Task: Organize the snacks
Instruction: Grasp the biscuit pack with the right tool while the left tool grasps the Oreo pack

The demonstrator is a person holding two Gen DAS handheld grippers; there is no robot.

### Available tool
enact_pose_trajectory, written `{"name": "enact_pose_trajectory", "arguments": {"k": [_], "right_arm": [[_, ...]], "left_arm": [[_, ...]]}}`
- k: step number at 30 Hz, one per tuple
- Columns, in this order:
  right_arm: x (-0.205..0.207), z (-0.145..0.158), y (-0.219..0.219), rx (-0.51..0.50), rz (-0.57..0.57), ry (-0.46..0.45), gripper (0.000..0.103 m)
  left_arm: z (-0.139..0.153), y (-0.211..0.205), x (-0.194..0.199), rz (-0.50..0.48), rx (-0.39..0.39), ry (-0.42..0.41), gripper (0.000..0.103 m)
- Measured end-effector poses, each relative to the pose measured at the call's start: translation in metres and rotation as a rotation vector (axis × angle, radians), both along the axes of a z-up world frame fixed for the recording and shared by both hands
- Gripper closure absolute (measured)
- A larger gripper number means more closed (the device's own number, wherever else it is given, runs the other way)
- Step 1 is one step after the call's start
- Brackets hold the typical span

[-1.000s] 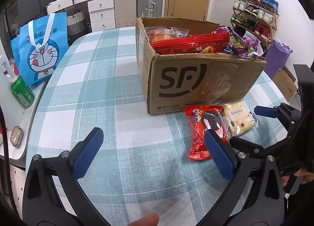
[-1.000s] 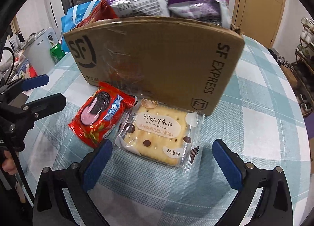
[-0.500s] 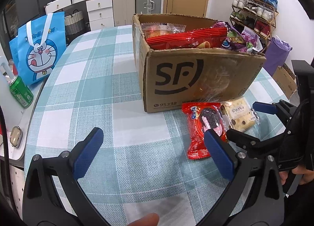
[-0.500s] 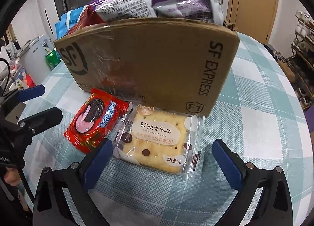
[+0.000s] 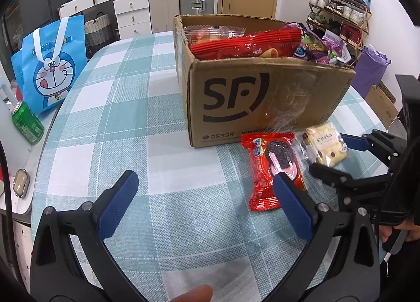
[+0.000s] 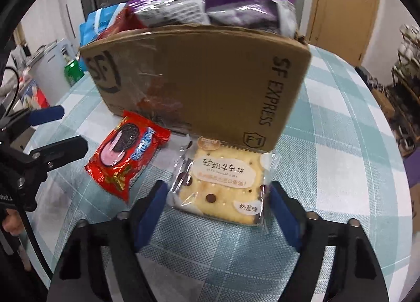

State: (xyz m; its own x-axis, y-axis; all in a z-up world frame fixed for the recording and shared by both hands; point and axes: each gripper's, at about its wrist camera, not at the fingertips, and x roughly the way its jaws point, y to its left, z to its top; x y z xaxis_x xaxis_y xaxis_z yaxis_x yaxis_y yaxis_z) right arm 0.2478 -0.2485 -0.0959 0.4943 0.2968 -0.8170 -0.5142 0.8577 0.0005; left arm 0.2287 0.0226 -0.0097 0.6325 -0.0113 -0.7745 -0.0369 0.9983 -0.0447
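Note:
A clear packet of pale crackers lies on the checked tablecloth against the front of the cardboard SF box. My right gripper straddles it, and its jaws are closing with the blue pads at the wrapper's two side edges. A red sandwich-biscuit packet lies just left of the crackers. In the left wrist view the box is full of snack bags, and the red packet sits beside my left gripper's right finger. The left gripper hovers open over bare cloth, holding nothing. The right gripper shows there around the crackers.
A blue cartoon bag and a green can stand off the table's left edge. A shoe rack and a purple bag stand beyond the box at right. A person's hand holds the right gripper at the far right.
The right gripper's jaws have come in from wide open to the sides of the cracker packet, and it sits a little closer to the packet. The left gripper has stayed put.

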Motion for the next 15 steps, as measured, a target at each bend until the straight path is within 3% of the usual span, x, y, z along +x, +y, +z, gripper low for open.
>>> {"name": "enact_pose_trajectory", "arguments": {"k": [3, 8, 15], "right_arm": [[-0.002, 0.002, -0.004, 0.01, 0.014, -0.006, 0.038], [-0.005, 0.009, -0.014, 0.053, 0.043, -0.001, 0.039], [-0.019, 0.048, -0.038, 0.133, 0.049, -0.08, 0.039]], "left_arm": [[0.0, 0.0, 0.0, -0.001, 0.0, -0.001, 0.001], [-0.001, -0.002, 0.001, -0.009, -0.002, 0.001, 0.001], [-0.005, -0.017, 0.004, -0.027, -0.004, 0.0, 0.001]]}}
